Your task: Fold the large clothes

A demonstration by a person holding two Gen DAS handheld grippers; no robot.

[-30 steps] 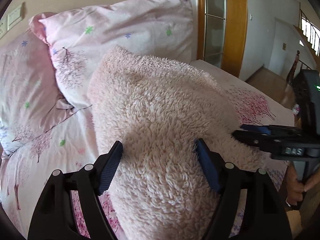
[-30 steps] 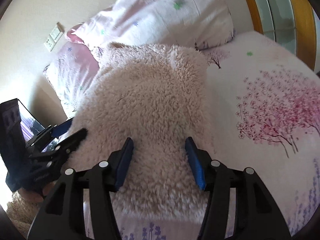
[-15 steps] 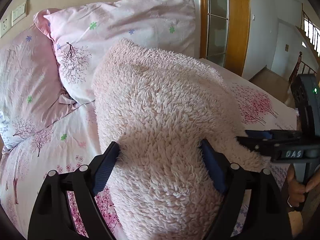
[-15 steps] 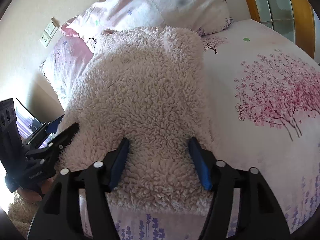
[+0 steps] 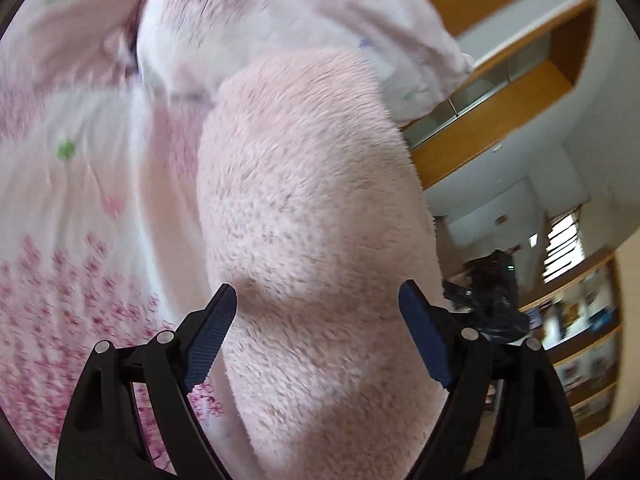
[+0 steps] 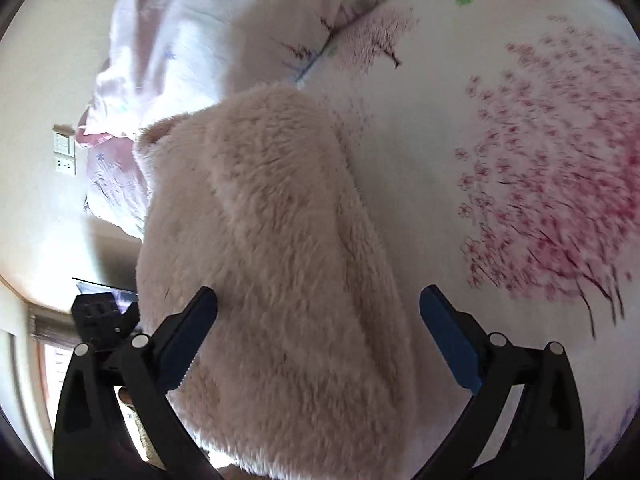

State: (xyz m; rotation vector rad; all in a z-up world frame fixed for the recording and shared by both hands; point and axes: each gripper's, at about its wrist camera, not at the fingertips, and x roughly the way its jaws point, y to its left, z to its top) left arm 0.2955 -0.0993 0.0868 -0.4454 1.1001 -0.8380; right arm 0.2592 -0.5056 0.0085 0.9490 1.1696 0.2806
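Behind fleece garment [image 5: 312,208], pillows [image 5: 248,12].

Blossom-print bed [image 6: 460,152]: pillows [image 6: 192,40], fleece garment [image 6: 280,260]

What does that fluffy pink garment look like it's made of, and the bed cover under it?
The pink garment looks like plush fleece or sherpa: deep, curly, matte pile, thick rounded folds. The bed cover looks like smooth woven cotton or polyester, low-sheen, printed with pink blossom trees; which fibre cannot be told.
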